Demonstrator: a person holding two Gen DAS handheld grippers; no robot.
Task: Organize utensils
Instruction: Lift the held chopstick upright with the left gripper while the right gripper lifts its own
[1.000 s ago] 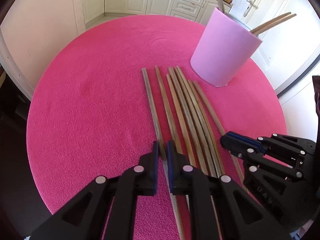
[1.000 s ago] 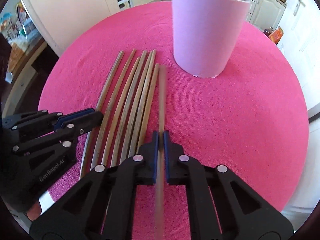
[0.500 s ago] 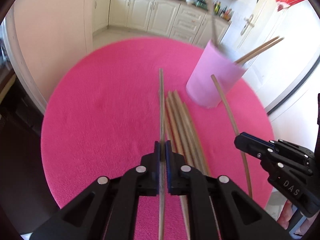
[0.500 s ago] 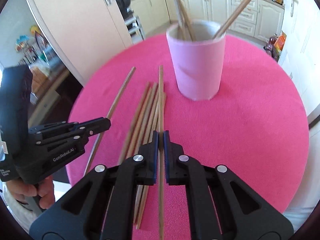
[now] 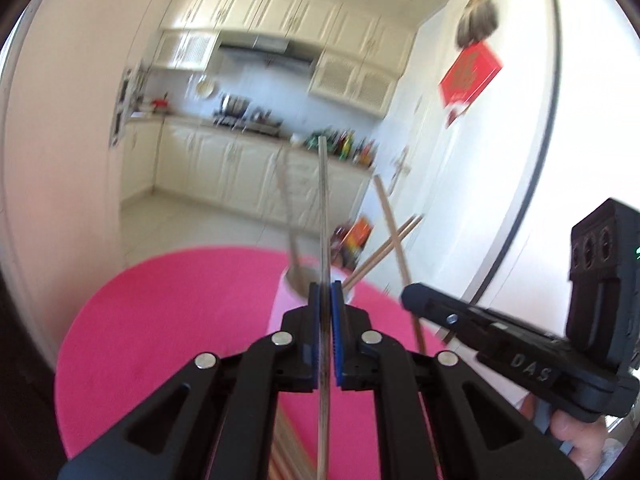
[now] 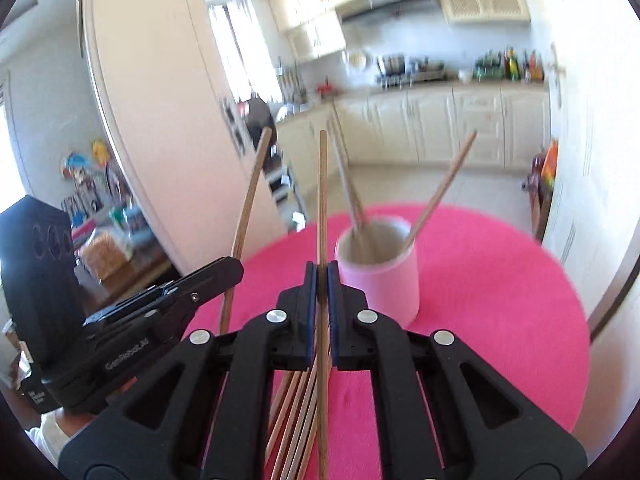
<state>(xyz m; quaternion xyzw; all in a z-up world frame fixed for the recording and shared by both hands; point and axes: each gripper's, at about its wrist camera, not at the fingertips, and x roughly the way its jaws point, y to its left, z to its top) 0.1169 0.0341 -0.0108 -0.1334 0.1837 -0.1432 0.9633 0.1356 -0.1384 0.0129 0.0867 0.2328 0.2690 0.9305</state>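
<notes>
My left gripper (image 5: 325, 292) is shut on a wooden chopstick (image 5: 323, 208) and holds it tilted upward, high above the pink table. My right gripper (image 6: 321, 272) is shut on another chopstick (image 6: 322, 200), also raised. The pink cup (image 6: 380, 280) stands on the table beyond both grippers and holds several chopsticks (image 6: 444, 188). In the left wrist view the cup (image 5: 286, 300) is mostly hidden behind my fingers. Several loose chopsticks (image 6: 298, 416) lie on the table below my right gripper. Each gripper shows in the other's view: the right one (image 5: 424, 300), the left one (image 6: 228, 270).
The round table has a bright pink cloth (image 6: 500, 300). Kitchen cabinets (image 6: 460, 124) and a tiled floor lie beyond its far edge. A white door and wall (image 5: 500, 180) stand to the right. A cluttered shelf (image 6: 108, 240) is at the left.
Both grippers have lifted and tilted upward, each carrying its chopstick off the table. The views now look across the kitchen instead of down, and the cup appears lower in frame.
</notes>
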